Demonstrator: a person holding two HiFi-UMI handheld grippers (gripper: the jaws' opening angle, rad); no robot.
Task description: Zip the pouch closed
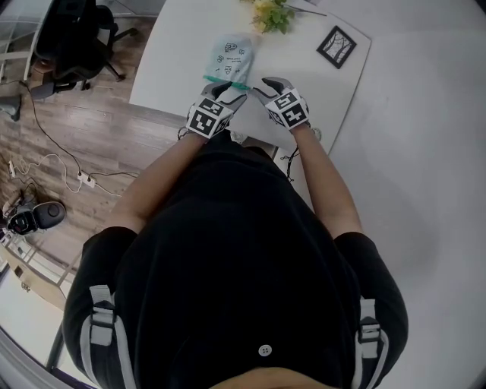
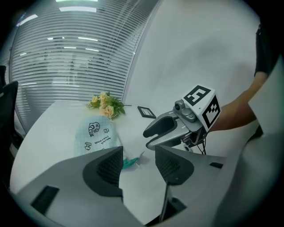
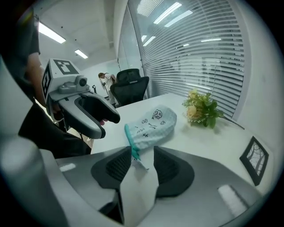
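Observation:
A light-blue printed pouch (image 1: 230,57) lies flat on the white table (image 1: 178,53), its teal zipper edge (image 1: 225,82) facing me. My left gripper (image 1: 225,90) hovers at the left part of that edge, jaws open; in the left gripper view the teal zipper end (image 2: 130,162) shows in the gap of the left gripper (image 2: 138,165). My right gripper (image 1: 266,84) hangs just right of the pouch, open. In the right gripper view the pouch (image 3: 153,123) lies ahead and a small zipper tab (image 3: 138,162) sits between the pads of the right gripper (image 3: 143,165), which do not press it.
A bunch of yellow flowers (image 1: 272,14) and a small black picture frame (image 1: 336,45) lie at the table's far side. The table's near edge runs just below the grippers. An office chair (image 1: 76,38) and cables (image 1: 53,163) are on the wooden floor at left.

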